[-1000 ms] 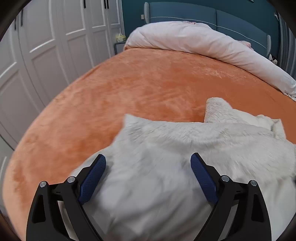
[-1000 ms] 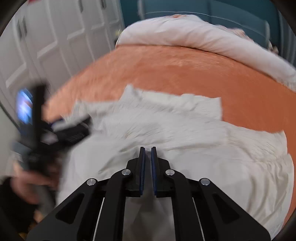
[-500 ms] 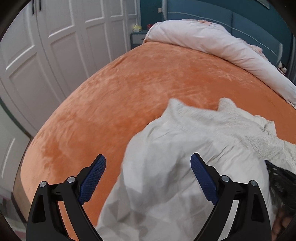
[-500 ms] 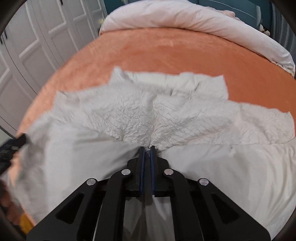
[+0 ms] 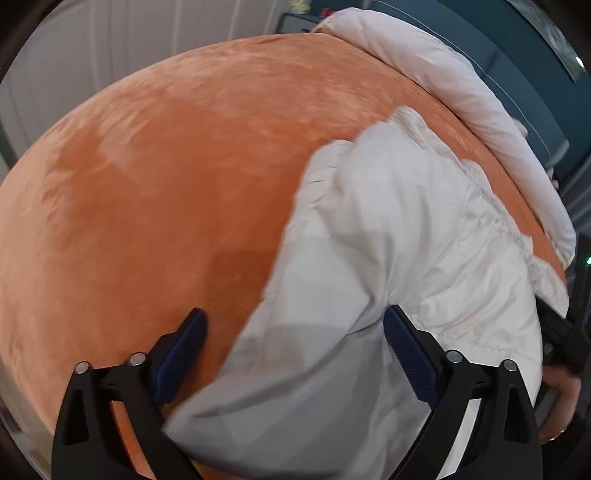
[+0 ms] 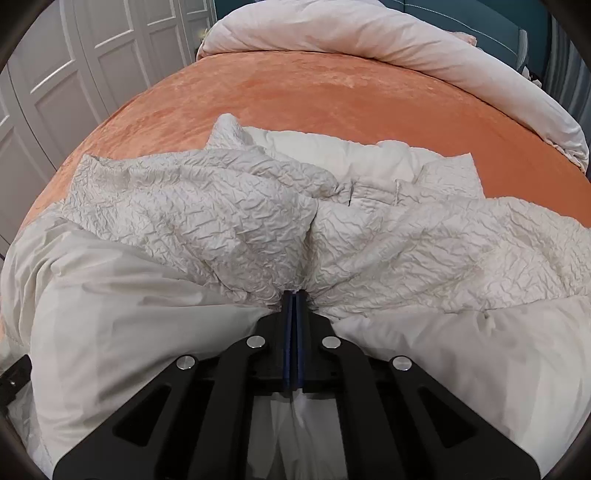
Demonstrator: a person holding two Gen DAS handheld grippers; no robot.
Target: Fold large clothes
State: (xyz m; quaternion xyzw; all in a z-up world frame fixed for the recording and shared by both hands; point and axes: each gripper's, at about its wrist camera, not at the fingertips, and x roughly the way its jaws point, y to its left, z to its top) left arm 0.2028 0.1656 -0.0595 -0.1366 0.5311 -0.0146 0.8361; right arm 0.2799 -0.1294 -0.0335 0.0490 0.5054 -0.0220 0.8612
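Observation:
A large white padded coat [image 6: 184, 206] lies crumpled on the orange bed cover [image 6: 332, 96], its crinkled lining facing up. My right gripper [image 6: 294, 293] is shut on a bunched fold of it, and fabric trails down between the arms. In the left wrist view the coat [image 5: 388, 221] fills the right half. My left gripper [image 5: 295, 314] hovers over the coat's left edge with its jaws opening wide. Smooth white fabric lies beneath and between the fingers, and neither pad presses on it.
A pale rolled duvet [image 6: 369, 33] lies across the far end of the bed, before a teal headboard [image 5: 480, 22]. White wardrobe doors [image 6: 92, 48] stand to the left. A hand [image 5: 557, 391] shows at the right edge of the left wrist view.
My left gripper swung and rolled toward the coat's left edge, so more orange cover shows. My right gripper sank lower with the fabric gathered tighter at its tips.

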